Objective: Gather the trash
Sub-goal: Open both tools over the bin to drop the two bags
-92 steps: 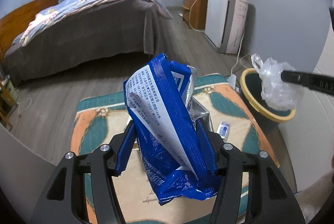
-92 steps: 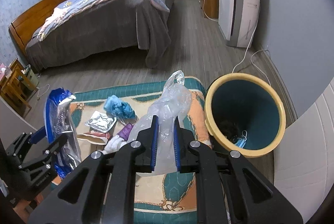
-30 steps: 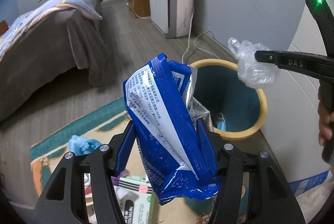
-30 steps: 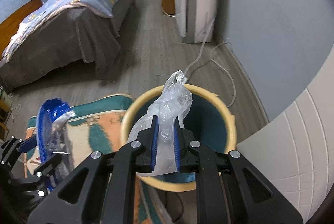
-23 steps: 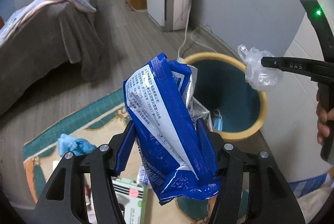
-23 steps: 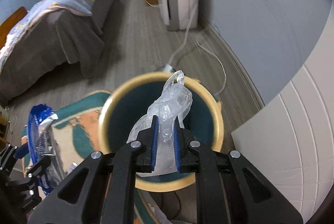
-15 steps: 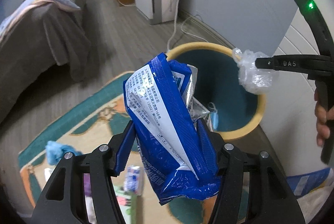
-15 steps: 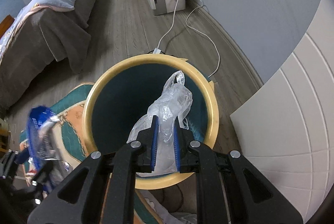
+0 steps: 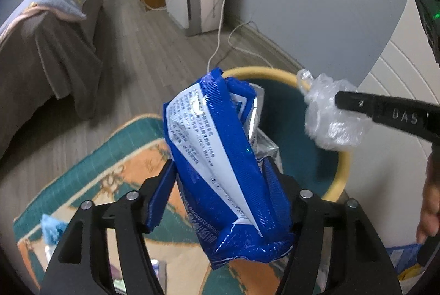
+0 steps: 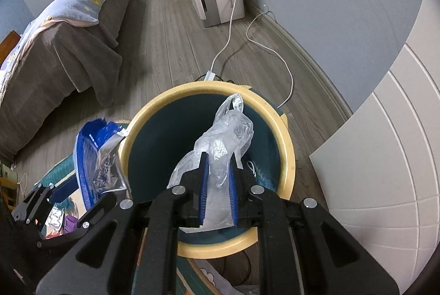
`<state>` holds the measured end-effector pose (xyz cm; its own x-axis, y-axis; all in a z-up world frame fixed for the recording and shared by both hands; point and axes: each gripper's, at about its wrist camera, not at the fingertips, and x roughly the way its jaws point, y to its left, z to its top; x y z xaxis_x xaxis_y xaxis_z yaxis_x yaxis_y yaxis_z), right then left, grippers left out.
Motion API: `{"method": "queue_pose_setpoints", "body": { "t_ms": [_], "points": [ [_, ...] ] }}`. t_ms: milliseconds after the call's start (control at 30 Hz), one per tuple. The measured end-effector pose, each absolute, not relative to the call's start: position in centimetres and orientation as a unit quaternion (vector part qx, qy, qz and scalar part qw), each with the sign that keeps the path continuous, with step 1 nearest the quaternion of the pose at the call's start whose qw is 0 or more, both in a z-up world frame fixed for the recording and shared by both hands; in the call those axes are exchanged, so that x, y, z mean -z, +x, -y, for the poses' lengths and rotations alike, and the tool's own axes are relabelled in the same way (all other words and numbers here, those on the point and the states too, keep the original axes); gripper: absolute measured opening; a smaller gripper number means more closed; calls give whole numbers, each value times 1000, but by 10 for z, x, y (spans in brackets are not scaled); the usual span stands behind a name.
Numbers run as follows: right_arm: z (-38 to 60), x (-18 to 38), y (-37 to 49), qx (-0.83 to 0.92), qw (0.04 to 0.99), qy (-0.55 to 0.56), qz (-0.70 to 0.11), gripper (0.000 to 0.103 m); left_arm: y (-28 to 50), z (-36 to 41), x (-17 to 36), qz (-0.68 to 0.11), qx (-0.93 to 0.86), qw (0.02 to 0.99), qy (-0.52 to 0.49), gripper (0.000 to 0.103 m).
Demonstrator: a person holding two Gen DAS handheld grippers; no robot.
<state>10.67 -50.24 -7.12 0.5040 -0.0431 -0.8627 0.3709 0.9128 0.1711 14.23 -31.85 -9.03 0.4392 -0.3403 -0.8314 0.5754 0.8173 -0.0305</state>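
Trash bin (image 10: 206, 88), round with a yellow rim and dark teal inside, stands on the floor directly beneath the right hand-held gripper (image 10: 218, 157) and just beyond and to the right of the left hand-held gripper (image 9: 218, 165).

Next in size, a blue packet (image 9: 214, 130) printed with white text and lined with silver foil stands upright between the fingers of the left hand-held gripper. Its top leans toward the bin's near rim. The jaws have just been opening. The left pad now stands clear of the packet, and the packet's lower part rests against the right pad, so the packet is no longer clamped.

A smaller, crumpled clear plastic bag (image 10: 228, 135) sits between the blue pads of the right hand-held gripper, above the bin's mouth. Its knotted top points at the far rim. These jaws have also just been opening a little. The bag fills the narrow gap and touches both pads, but whether they still pinch it cannot be told.

Inside the bin, just right of the right hand-held gripper's tips, lies a pale blue item with a white loop (image 10: 255, 171).

Below and left of the left hand-held gripper, a crumpled blue scrap (image 9: 51, 229) lies on the patterned rug (image 9: 110, 157).
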Motion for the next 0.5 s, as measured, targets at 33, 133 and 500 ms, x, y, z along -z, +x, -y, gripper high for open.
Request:
{"method": "queue_pose_setpoints", "body": {
  "t_ms": [33, 133, 500],
  "points": [
    [503, 70, 107, 124, 852, 169, -480, 26, 142, 319, 89, -448, 275, 841, 128, 73],
    [503, 69, 107, 136, 854, 164, -475, 57, 142, 318, 87, -438, 275, 847, 121, 82],
    [477, 51, 112, 115, 866, 147, -464, 97, 133, 277, 78, -432, 243, 862, 105, 95]
  ]
}}
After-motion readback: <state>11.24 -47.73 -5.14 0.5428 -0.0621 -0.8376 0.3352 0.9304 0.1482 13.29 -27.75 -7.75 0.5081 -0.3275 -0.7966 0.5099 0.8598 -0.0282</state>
